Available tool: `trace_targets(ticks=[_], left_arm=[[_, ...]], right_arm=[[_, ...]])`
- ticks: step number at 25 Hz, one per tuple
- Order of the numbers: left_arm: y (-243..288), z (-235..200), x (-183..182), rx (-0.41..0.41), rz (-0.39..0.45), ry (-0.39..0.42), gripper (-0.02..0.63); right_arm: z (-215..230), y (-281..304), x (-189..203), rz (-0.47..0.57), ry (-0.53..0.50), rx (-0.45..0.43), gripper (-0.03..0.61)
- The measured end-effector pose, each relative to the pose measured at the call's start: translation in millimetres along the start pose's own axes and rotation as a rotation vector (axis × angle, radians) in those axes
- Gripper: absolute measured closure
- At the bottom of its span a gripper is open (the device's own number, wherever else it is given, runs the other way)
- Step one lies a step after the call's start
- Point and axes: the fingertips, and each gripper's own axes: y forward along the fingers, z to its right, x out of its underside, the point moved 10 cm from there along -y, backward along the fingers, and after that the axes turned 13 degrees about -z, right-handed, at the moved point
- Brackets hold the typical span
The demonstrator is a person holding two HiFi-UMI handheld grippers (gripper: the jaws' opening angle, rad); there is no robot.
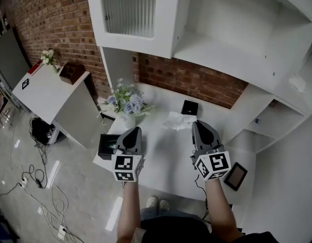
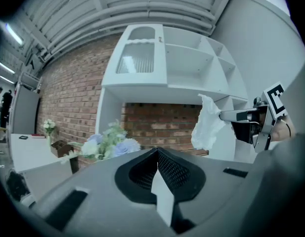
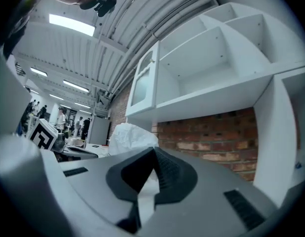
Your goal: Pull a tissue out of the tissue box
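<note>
Tissue [image 3: 132, 135] clamped in right tongs [image 3: 152, 154]; left tongs [image 2: 157, 154] closed empty
Soft, light, easily torn; gripped at edge nearest tongs.

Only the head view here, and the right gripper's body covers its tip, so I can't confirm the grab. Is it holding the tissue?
Observer: Yes. The right gripper view shows the right gripper with its jaws shut on the tissue, which bunches up past the tip.
Operator: Is the sheet hanging free?
Observer: In the left gripper view its lower end dangles loose in the air below the tips.
Operator: And the other one?
Observer: Its own view shows the left gripper with jaws together at the tip.
</note>
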Motion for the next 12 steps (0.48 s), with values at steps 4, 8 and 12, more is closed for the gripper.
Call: trace_targets(ticks=[4,8,12], left_arm=[[26.6,39.2,-12.5,0.09,0.007,0.031,0.604],[48.9,78.5,-22.5,0.194,0.01,0.081,0.604],[63.5,109.9,-26.2,0.27,0.005,0.121,0.604]], right_arm=[[36.3,-41.0,12.3,0.016,0.065,0.147,0.577],[64.0,-81.2,27.7,0.016,0.126,0.286,0.577],[81.3,-112.0,41.0,0.006,0.175,0.377,0.577]])
